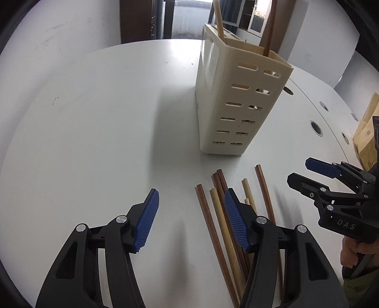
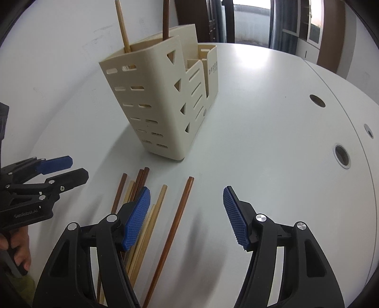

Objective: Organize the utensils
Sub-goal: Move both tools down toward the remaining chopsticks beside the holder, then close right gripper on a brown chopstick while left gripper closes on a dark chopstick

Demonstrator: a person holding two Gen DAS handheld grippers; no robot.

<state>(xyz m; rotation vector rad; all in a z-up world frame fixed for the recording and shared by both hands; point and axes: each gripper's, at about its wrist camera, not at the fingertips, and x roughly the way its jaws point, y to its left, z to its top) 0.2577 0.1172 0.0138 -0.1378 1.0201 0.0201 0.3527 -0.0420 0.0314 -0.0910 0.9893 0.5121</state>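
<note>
chopsticks (image 1: 222,227) lie loose in a rough bundle on the white table (image 1: 94,132), just in front of the cream slotted holder (image 1: 227,101), a mix of dark brown and pale bamboo-coloured sticks, some overlapping. one brown stick (image 2: 175,227) lies a bit apart on the right side of the pile. holder already has one pale chopstick (image 2: 122,26) and one brown chopstick (image 2: 165,19) standing up in its tall compartment. left gripper (image 1: 191,220) hangs over the pile, fingers spread, nothing between the pads, its right finger above the bundle. right gripper (image 2: 187,218) likewise spread and empty, the lone brown stick lying below the gap between its fingers. handling guess: sticks are light, stiff, thin and smooth, likely to roll or slip on the slick tabletop and to pivot if pinched near an end. best to take one across its width around mid-length or slightly toward the thick end, so it stays balanced for tipping upright into the holder. the separated brown stick looks like the easiest pick; the overlapped ones risk dragging a neighbour along. holder looks light plastic, could shift if bumped.
</note>
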